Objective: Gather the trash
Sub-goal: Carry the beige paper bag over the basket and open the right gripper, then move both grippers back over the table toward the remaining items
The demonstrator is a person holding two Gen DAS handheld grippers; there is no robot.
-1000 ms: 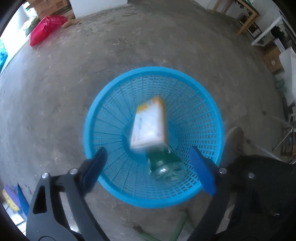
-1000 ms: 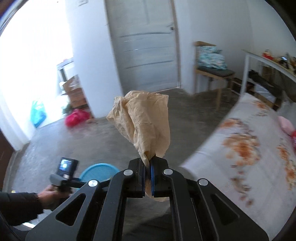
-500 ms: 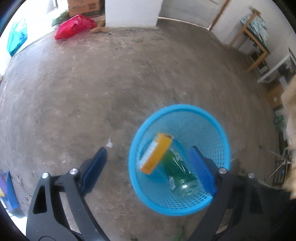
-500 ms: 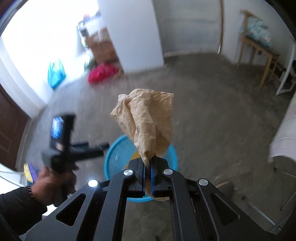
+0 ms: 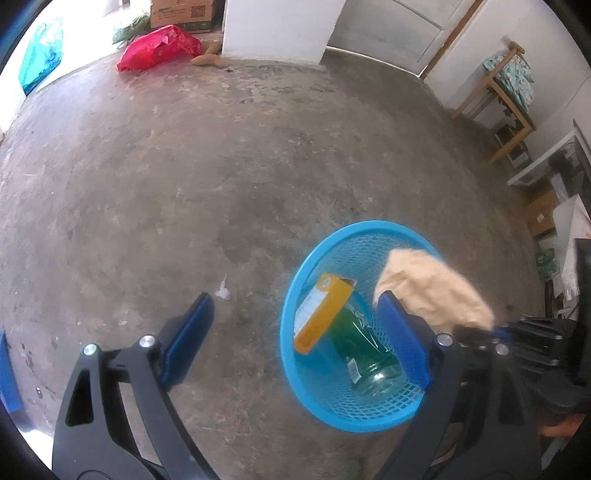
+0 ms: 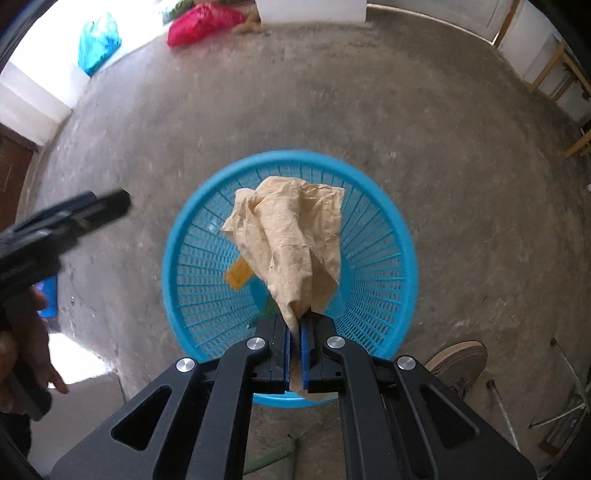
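Note:
A round blue mesh basket [image 6: 404,254] stands on the concrete floor. Inside it lie an orange-and-white carton [image 5: 325,310] and a green bottle [image 5: 365,347]. Pointing straight down over the basket's middle, my right gripper [image 6: 294,326] is shut on a crumpled brown paper [image 6: 291,236]. That paper [image 5: 432,291] hangs above the basket's right rim [image 5: 291,295] in the left wrist view. My left gripper [image 5: 293,306] stands open and holds nothing, left of the basket and above it. Its blurred body [image 6: 88,208] also shows in the right wrist view.
A small white scrap [image 5: 223,290] lies on the floor left of the basket. Far back are a red bag [image 5: 159,46], a teal bag [image 6: 98,40] and a cardboard box [image 5: 181,13]. A wooden stand [image 5: 509,85] is at the right wall. A shoe [image 6: 458,362] is beside the basket.
My right gripper has swung down from facing the room to hanging over the basket, still holding the paper. The left gripper has drifted leftward off the basket, which now sits at its lower right.

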